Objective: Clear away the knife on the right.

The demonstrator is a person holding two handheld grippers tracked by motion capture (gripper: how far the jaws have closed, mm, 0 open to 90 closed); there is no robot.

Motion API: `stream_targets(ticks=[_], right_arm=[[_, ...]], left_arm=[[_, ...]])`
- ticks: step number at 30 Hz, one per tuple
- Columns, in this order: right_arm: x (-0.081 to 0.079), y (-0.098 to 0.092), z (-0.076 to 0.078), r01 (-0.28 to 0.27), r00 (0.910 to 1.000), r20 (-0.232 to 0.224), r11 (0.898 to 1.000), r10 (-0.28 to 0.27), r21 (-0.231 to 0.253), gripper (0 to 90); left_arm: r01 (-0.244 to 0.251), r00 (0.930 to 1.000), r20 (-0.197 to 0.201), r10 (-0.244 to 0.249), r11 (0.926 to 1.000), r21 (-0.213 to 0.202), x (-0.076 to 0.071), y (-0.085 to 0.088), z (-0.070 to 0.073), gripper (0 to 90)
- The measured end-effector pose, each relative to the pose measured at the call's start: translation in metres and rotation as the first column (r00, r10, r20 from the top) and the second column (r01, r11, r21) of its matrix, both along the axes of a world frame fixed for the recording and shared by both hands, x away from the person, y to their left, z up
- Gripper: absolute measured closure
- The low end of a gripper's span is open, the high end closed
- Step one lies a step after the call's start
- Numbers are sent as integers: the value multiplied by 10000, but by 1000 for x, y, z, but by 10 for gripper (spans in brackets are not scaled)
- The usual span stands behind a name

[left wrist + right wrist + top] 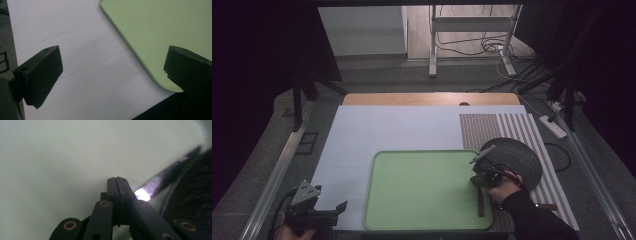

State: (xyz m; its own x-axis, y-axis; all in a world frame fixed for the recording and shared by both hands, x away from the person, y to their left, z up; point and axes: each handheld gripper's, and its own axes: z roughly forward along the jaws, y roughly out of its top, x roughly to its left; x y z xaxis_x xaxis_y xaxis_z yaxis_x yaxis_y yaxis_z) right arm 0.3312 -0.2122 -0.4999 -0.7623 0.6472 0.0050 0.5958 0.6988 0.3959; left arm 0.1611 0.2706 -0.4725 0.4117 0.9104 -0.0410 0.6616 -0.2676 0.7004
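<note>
My right claw [479, 177], clamped on the knife [482, 154] at the green tray's [377, 165] three o'clock edge, should lower it flat and slowly.

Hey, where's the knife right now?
In the high view the knife is at the green tray's right edge, held in the shut right tongs, its blade pointing up over the dark round mat.

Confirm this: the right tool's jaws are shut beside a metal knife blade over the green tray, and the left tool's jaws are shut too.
Wrong about the left tool: the left gripper view shows its jaws wide apart over white paper. The rest stands.
</note>
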Motion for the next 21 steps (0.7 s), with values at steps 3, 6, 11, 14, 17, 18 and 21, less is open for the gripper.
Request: stream_targets(ticks=[3,6,11,14,17,18,21], right_arm=[[1,-3,0,144,9999,43,9998,-144,-100,894],[2,-5,1,229,9997,34,9997,-229,-80,894],[1,-2,5,45,9999,118,9993,-49,371,876],[-1,-1,9,-45,9996,277,9970,23,777,810],[-2,-1,13,-81,9990,453,9957,39,923,731],[-2,-1,15,-153,9989,467,9934,100,1134,644],[-3,-1,16,-176,9987,496,9920,115,1248,578]], left_arm=[[-2,10000,1,2,10000,-20,0,0,0,28],[-5,10000,0,5,10000,-22,0,0,0,28],[-8,10000,-8,7,10000,-26,0,0,0,28],[-7,10000,-13,6,10000,-72,0,1,0,28],[-7,10000,-15,7,10000,-94,0,1,0,28],[-6,10000,-17,5,10000,-99,0,1,0,27],[-4,10000,-16,3,9999,-100,0,1,0,27]])
